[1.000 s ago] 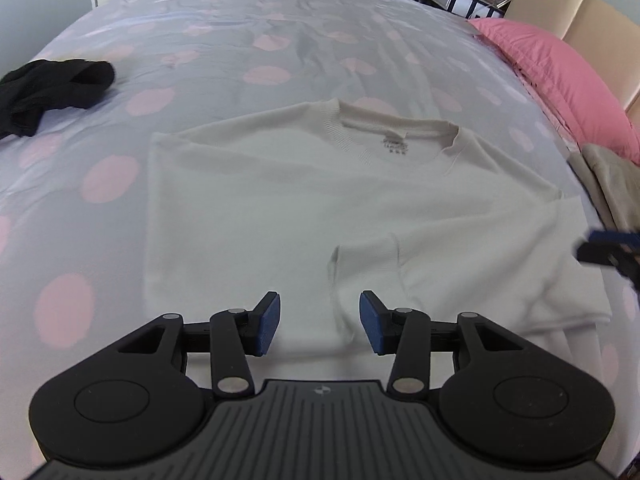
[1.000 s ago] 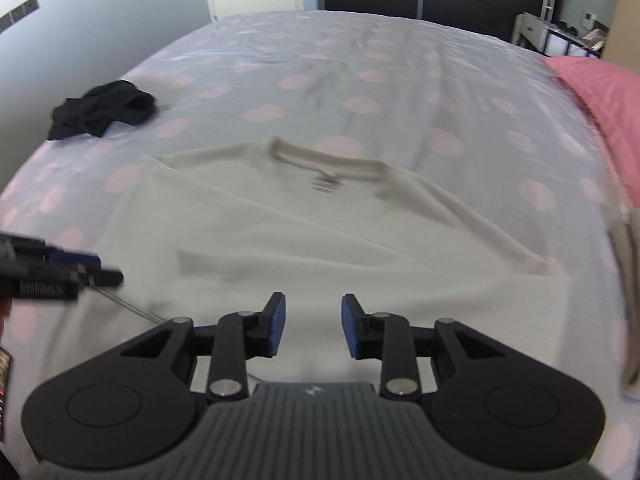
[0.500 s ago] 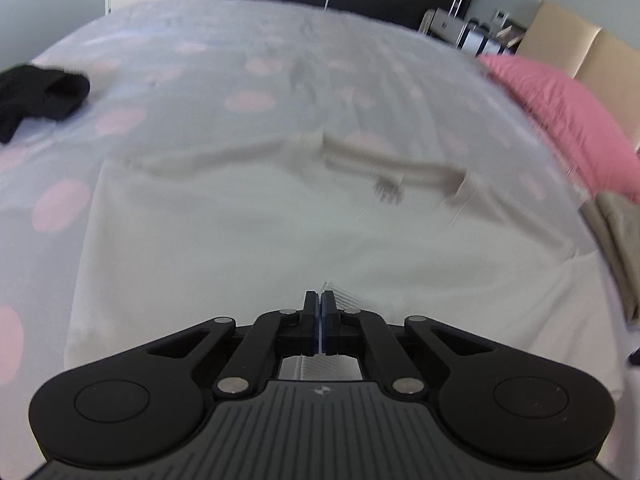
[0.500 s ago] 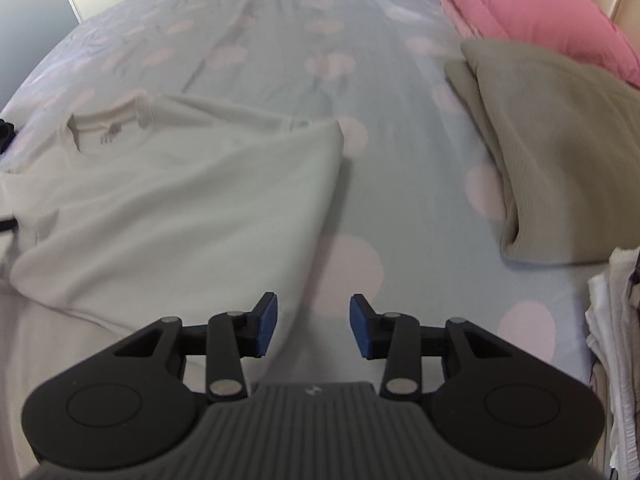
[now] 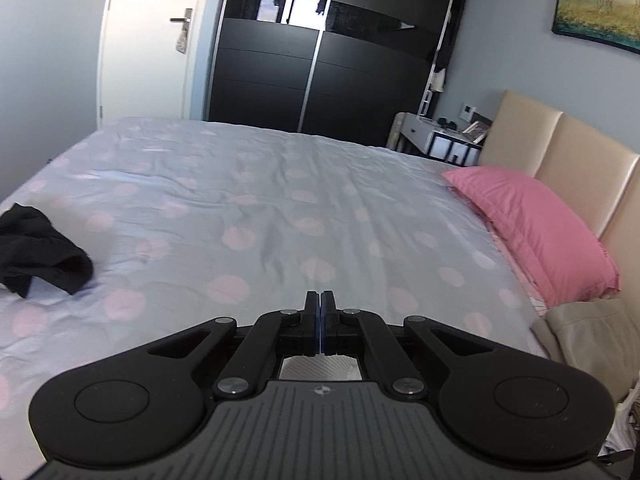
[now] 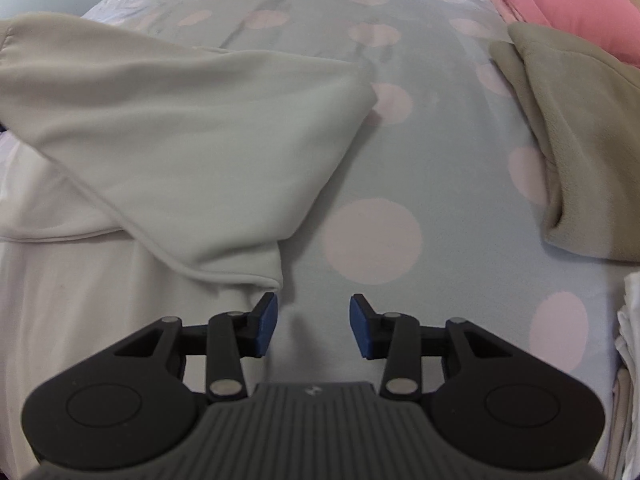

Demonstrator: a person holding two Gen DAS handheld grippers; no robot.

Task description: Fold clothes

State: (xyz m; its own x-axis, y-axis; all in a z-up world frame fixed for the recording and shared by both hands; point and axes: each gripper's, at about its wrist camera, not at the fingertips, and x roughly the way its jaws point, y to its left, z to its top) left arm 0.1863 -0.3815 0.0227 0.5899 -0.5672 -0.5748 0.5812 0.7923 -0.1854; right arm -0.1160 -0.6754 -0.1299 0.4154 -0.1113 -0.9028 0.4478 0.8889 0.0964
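Observation:
The cream sweatshirt point(image 6: 192, 120) lies on the spotted bedsheet point(image 6: 372, 240) in the right wrist view, and its left side rises out of frame. My right gripper point(image 6: 313, 316) hovers open over bare sheet, just right of the shirt's near hem corner, with nothing between its blue pads. In the left wrist view my left gripper point(image 5: 321, 300) is shut and raised, pointing across the bed. A pale ribbed strip of the shirt point(image 5: 320, 368) shows just behind its pads. The rest of the shirt is hidden below that gripper.
A black garment point(image 5: 44, 256) lies bunched at the bed's left edge. A pink pillow point(image 5: 536, 232) rests against the beige headboard point(image 5: 568, 152). A folded beige garment point(image 6: 580, 140) sits right of the shirt, with a white cloth stack point(image 6: 630, 320) nearer.
The left gripper shut on the shirt's near hem, then rose and tipped up until the shirt left its view. The right gripper swung to the shirt's right side and came down close to it.

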